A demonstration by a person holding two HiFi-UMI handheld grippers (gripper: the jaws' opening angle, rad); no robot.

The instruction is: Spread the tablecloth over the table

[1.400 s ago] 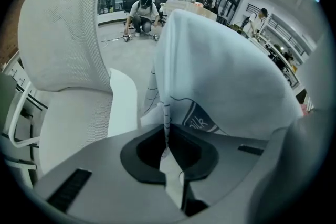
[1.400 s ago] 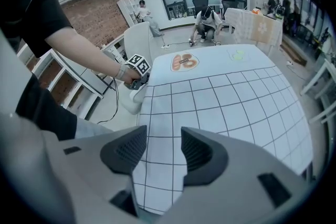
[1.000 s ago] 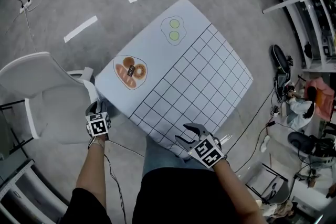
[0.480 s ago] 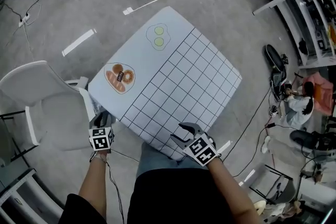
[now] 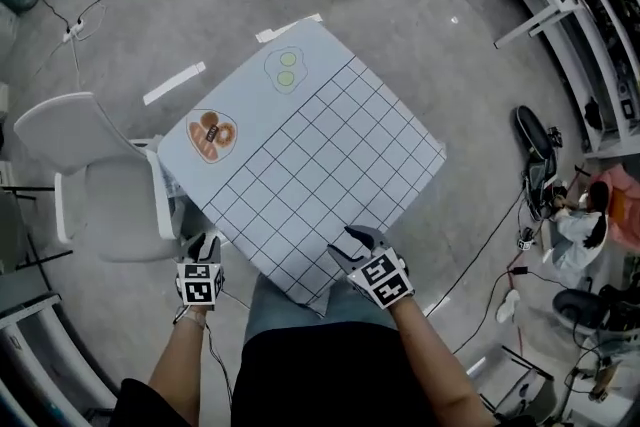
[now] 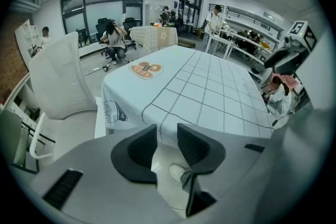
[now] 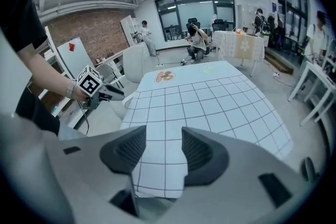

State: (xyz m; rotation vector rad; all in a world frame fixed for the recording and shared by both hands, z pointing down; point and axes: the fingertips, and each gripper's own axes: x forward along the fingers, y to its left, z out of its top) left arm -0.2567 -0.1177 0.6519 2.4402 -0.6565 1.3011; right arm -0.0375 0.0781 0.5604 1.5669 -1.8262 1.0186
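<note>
Tablecloth (image 5: 310, 165) spread flat, set diagonally, near corner drooping, food prints (image 5: 211, 136) far left.

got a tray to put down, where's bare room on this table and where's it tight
The whole tablecloth is bare, from the printed pastries and eggs across the grid. Floor by its right edge is open too. Crowded: the chair stands close by the left side.

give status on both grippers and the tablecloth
Left gripper open, empty, beside the white chair. Right gripper open, empty, above the near corner of the tablecloth. Cloth lies flat, fully spread. Nothing in the way.
</note>
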